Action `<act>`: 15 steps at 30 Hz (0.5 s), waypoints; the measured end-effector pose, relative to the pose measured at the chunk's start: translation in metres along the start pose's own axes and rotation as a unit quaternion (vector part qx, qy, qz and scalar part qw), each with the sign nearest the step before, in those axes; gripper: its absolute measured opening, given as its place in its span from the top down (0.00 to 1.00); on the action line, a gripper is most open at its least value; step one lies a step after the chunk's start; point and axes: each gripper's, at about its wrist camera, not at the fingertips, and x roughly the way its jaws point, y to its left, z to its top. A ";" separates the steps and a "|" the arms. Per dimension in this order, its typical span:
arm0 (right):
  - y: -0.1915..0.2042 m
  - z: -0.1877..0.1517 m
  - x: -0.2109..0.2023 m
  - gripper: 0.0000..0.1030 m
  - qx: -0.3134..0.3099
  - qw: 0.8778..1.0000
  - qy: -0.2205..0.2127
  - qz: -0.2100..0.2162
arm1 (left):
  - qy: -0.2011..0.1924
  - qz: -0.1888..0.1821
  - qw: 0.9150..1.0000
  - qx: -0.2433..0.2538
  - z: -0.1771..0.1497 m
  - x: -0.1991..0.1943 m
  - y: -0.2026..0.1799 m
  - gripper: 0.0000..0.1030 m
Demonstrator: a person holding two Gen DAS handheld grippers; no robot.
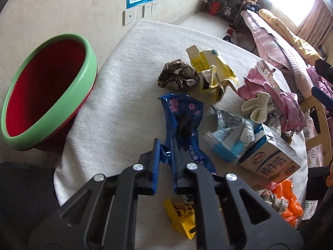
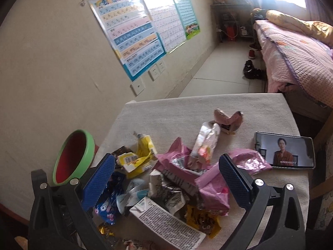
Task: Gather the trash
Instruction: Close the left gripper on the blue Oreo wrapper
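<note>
A crumpled blue snack wrapper (image 1: 183, 112) lies on the white-covered table (image 1: 124, 79), and my left gripper (image 1: 165, 148) is shut on its near end, the foil pinched between the blue pads. The same wrapper (image 2: 108, 204) shows in the right wrist view behind the left pad. My right gripper (image 2: 166, 157) stands open above a heap of trash: pink wrappers (image 2: 179, 158), a yellow carton (image 2: 141, 154) and a white milk carton (image 2: 166, 223). Nothing is pressed between its pads. A bin with a green rim (image 1: 62, 95) and red inside stands left of the table.
More trash lies around the blue wrapper: a brown crumpled wrapper (image 1: 177, 75), a yellow carton (image 1: 210, 70), a milk carton (image 1: 270, 158), an orange wrapper (image 1: 289, 200), a small yellow packet (image 1: 181, 212). A phone (image 2: 285, 150) lies at the table's right. A bed (image 2: 291, 52) stands beyond.
</note>
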 end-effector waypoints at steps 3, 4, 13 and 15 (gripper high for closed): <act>0.028 -0.008 0.012 0.17 -0.068 0.997 0.038 0.015 | -0.007 0.015 1.000 -0.001 0.002 -0.003 0.007 0.91; 0.032 -0.011 0.015 0.22 -0.088 0.995 0.045 0.007 | -0.007 0.017 1.000 -0.003 0.003 -0.003 0.008 0.91; -0.051 -0.015 -0.004 0.32 0.070 0.991 0.112 -0.036 | -0.012 0.015 1.000 -0.013 0.004 -0.004 0.017 0.90; -0.061 -0.028 0.000 0.32 0.090 0.984 0.143 -0.046 | -0.012 0.013 1.000 -0.012 0.003 -0.004 0.017 0.90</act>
